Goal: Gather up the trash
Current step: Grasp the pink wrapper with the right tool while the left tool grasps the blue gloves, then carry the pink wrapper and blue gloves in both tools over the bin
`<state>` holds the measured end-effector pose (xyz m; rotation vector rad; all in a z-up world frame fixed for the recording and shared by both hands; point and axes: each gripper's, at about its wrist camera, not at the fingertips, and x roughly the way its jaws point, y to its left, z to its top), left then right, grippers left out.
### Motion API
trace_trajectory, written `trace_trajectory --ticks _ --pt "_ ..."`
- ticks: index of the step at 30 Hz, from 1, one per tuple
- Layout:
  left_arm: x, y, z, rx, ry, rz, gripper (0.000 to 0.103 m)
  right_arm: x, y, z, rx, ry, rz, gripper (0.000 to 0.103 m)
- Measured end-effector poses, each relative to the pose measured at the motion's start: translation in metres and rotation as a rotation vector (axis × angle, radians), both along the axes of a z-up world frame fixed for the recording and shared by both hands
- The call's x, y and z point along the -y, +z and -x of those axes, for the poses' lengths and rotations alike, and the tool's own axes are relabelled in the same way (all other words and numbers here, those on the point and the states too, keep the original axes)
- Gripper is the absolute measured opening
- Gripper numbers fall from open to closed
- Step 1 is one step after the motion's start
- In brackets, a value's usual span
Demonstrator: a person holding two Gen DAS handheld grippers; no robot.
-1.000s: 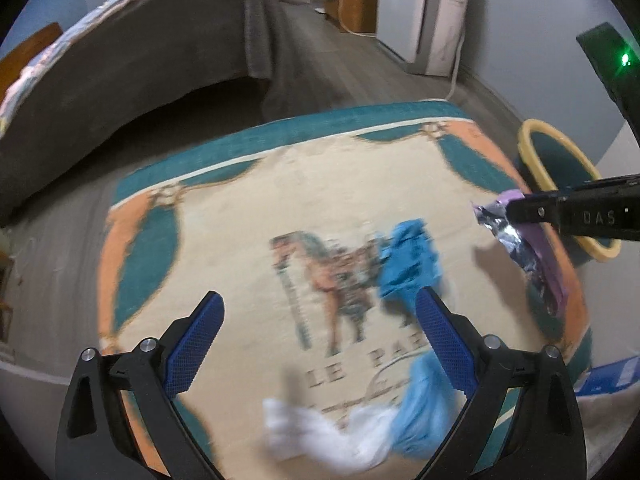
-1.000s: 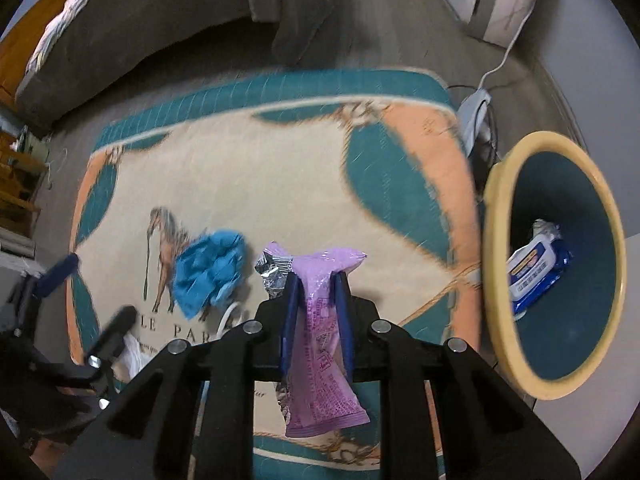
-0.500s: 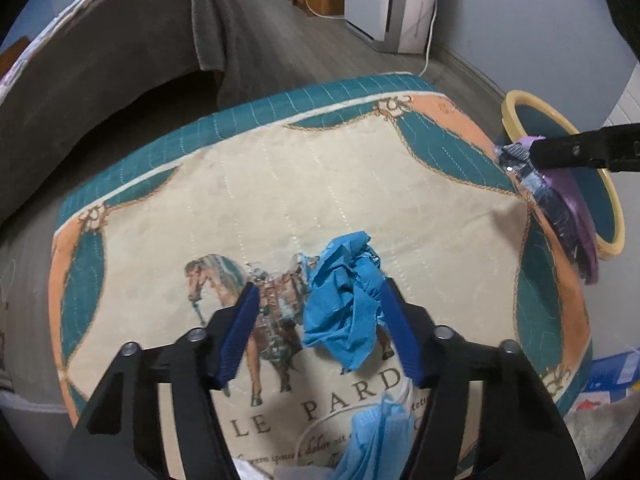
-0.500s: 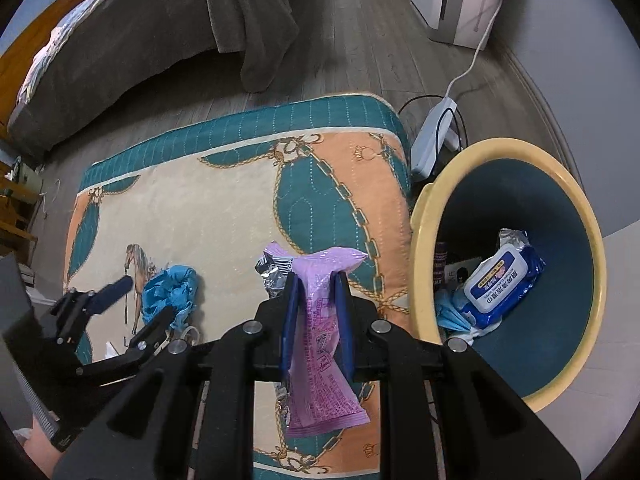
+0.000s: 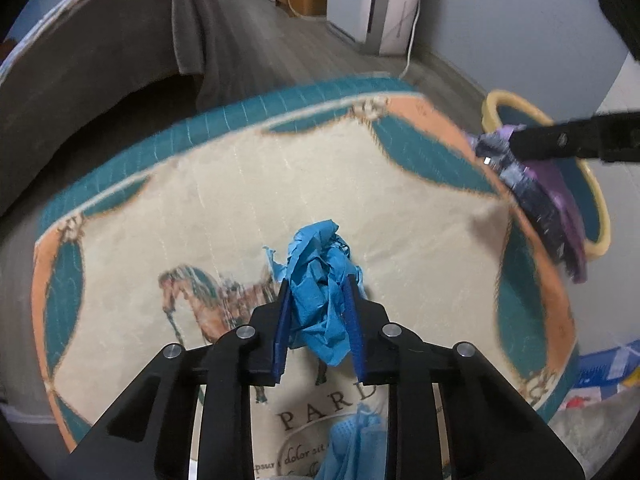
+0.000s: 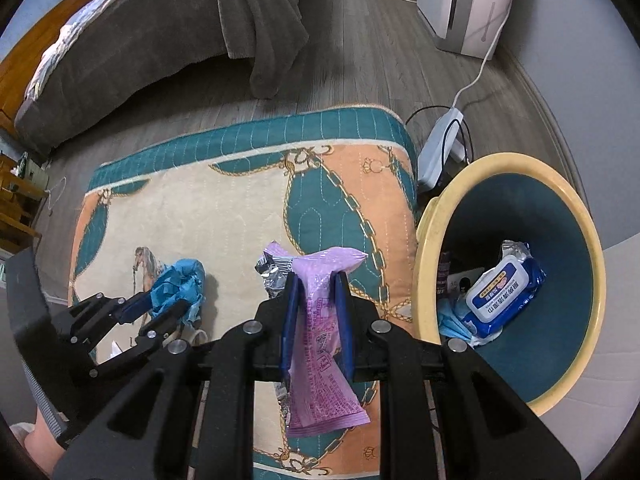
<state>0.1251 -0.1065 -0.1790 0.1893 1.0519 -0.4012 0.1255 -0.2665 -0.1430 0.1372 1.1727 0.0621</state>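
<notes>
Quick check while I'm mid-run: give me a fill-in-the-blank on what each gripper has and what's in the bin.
The left gripper is shut on a crumpled ____ tissue.
The right gripper holds a ____ wrapper.
The pack of wipes lies inside the ____.
The horse picture is printed on the ____.

Missing words: blue; purple; bin; rug

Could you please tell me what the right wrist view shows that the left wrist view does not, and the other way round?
Only the right wrist view looks into the yellow bin: a blue wet-wipes pack lies inside, and a white power strip sits behind it.

Only the left wrist view shows a blue face mask on the rug's near edge.

Both show the horse-print rug, the left gripper shut on crumpled blue paper, and the right gripper shut on a purple wrapper.
</notes>
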Motion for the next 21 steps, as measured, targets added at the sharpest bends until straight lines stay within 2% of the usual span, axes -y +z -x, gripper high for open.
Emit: trace_trajectory --ticks 7,13,21 --pt "0.009 0.043 0.008 0.11 -0.011 0.048 0.026 0.012 0.013 0.007 0.035 -0.02 0.011 0.018" --pt "0.021 0.065 0.013 0.135 -0.023 0.092 0.026 0.035 0.024 0.016 0.065 -0.064 -0.008 0.018" --pt "0.049 0.077 0.029 0.151 -0.085 0.102 0.026 0.058 0.03 0.025 0.089 -0.097 -0.016 0.018"
